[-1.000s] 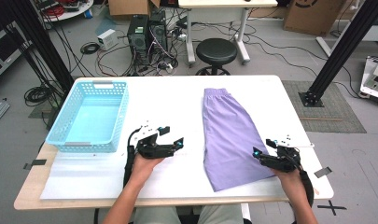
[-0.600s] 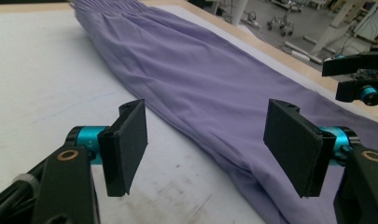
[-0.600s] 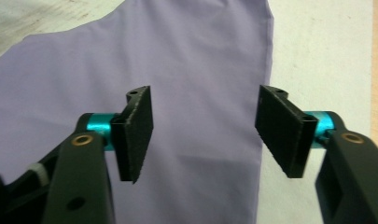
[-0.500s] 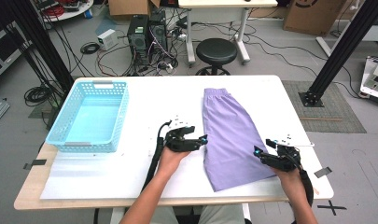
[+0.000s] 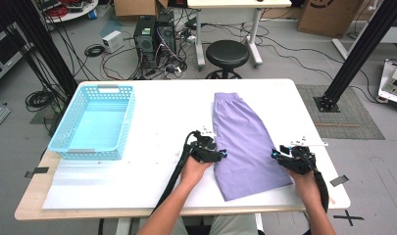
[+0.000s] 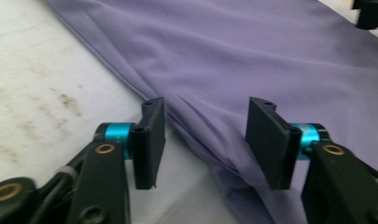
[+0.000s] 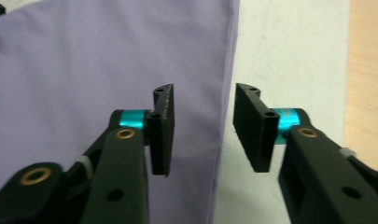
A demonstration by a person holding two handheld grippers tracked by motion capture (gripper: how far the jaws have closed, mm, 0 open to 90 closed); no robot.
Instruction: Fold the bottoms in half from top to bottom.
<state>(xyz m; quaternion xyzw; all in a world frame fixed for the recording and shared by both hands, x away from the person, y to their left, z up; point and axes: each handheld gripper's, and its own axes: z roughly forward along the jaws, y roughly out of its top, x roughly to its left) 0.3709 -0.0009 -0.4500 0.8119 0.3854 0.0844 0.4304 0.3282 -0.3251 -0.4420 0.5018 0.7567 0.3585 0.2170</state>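
While closing, both claws straddle the purple cloth's (image 5: 245, 142) edges.

left gripper (image 5: 220, 154), right gripper (image 5: 275, 154), jaws closing, gaps remain

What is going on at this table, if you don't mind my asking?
A person is working on a purple garment lying flat on the white table, with a gripper in each hand. The left gripper straddles one long edge of the cloth, the right gripper the opposite edge. Both sets of jaws have just been closing, with the fabric edge between them, but the pads do not press on it yet. A light blue basket sits off to the left.
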